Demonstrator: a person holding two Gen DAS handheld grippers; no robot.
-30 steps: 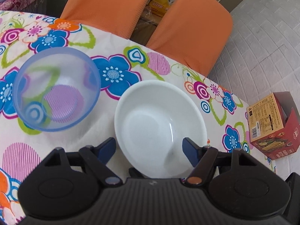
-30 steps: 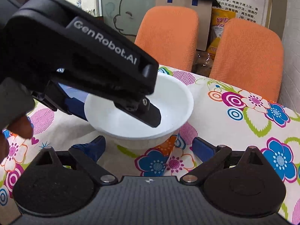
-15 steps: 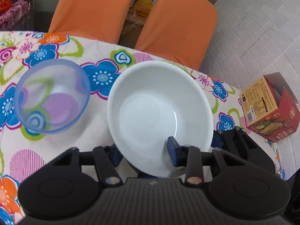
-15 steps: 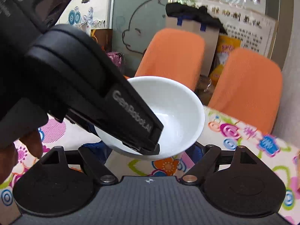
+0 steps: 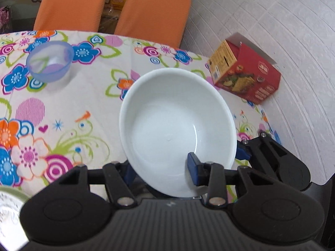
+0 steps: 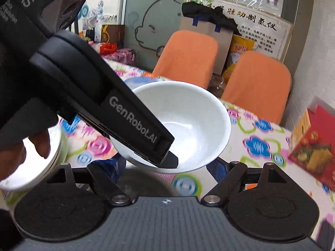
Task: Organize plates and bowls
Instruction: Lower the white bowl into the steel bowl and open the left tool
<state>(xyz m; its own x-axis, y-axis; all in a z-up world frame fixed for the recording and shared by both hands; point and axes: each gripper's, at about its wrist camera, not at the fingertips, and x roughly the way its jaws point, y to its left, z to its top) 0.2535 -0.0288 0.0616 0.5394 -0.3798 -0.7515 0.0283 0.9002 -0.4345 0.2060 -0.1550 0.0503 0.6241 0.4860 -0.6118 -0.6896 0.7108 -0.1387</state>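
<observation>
A white bowl (image 5: 167, 121) hangs tilted above the floral tablecloth (image 5: 62, 115). My left gripper (image 5: 161, 172) is shut on its near rim, one blue pad inside the bowl and the other under it. In the right wrist view the same white bowl (image 6: 188, 113) sits under the left gripper's black body (image 6: 117, 104). My right gripper (image 6: 162, 167) is open just below the bowl, fingers spread wide and holding nothing. A translucent blue bowl (image 5: 50, 61) stands on the cloth at the far left.
A green-rimmed white dish (image 6: 31, 167) lies at the near left, partly behind a person's hand (image 6: 39, 144). A red food box (image 5: 245, 71) stands at the table's right edge by the white wall. Two orange chairs (image 5: 155, 10) back the far side.
My left gripper closed on the white bowl's rim and lifted it off the cloth, pulling back and right; the blue bowl now sits farther away. The right gripper stays open beneath the bowl.
</observation>
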